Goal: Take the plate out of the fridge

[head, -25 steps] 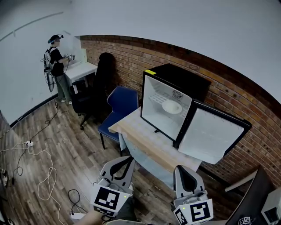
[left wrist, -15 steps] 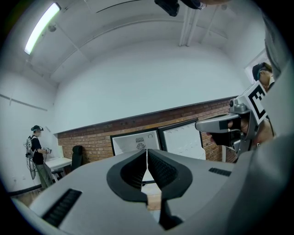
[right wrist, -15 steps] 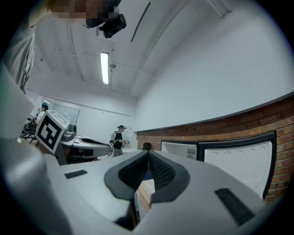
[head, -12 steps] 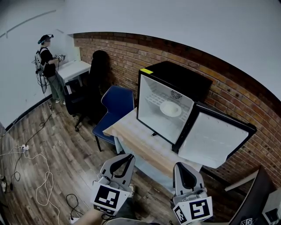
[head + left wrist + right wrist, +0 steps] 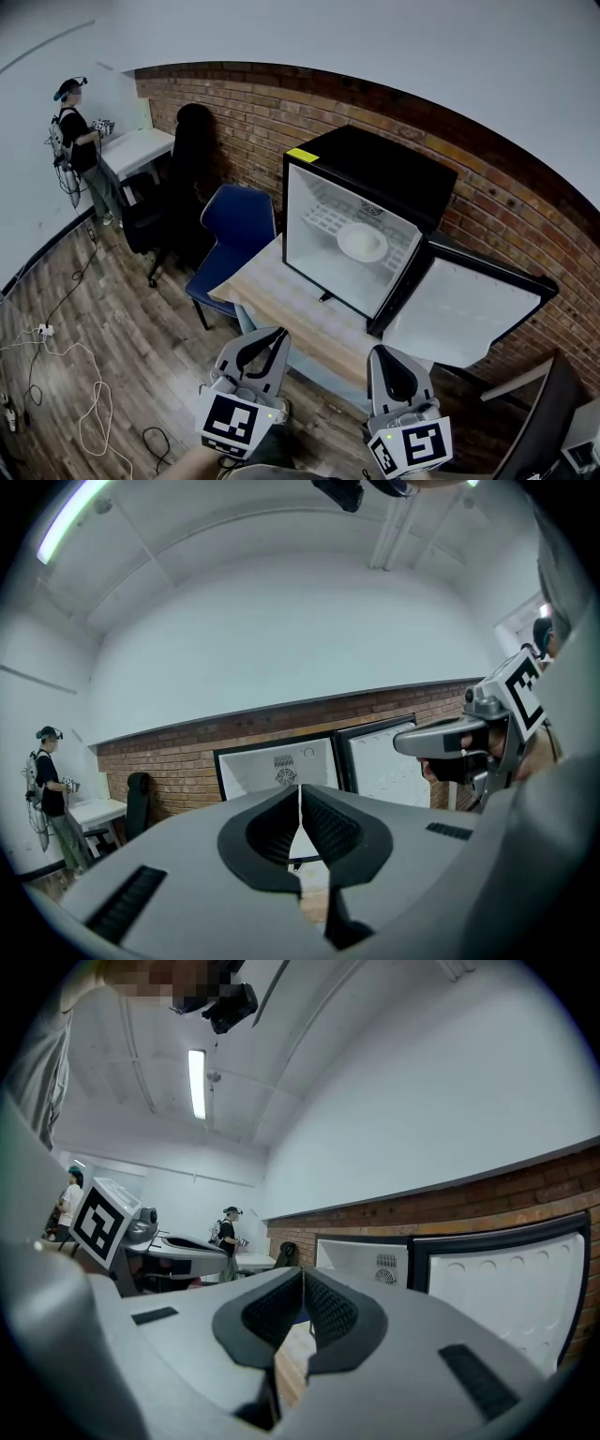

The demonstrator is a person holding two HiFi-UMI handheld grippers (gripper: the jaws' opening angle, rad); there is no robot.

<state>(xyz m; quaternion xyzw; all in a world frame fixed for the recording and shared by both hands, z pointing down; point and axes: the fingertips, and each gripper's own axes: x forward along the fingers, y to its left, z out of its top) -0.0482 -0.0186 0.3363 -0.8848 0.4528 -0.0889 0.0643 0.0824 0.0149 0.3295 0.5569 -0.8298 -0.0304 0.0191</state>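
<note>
A small black fridge [image 5: 375,173] stands on a wooden table [image 5: 291,309] against the brick wall, its door [image 5: 473,305] swung open to the right. Inside, a white plate [image 5: 362,242] rests on the wire shelf. My left gripper [image 5: 267,337] and right gripper [image 5: 391,358] hover at the bottom of the head view, short of the table's near edge, both pointing toward the fridge. Each has its jaws shut with nothing between them. In the left gripper view the fridge [image 5: 277,766] shows beyond the shut tips, and the right gripper view shows the fridge [image 5: 370,1265] too.
A blue chair [image 5: 234,230] stands left of the table, a black office chair [image 5: 169,197] behind it. A person [image 5: 75,141] stands at a white desk [image 5: 136,150] at far left. Cables [image 5: 56,375] trail over the wood floor. A dark object [image 5: 544,412] sits at lower right.
The fridge and table have grown larger and shifted left and down in the head view as I moved closer. Both grippers stay shut at the bottom of the picture.
</note>
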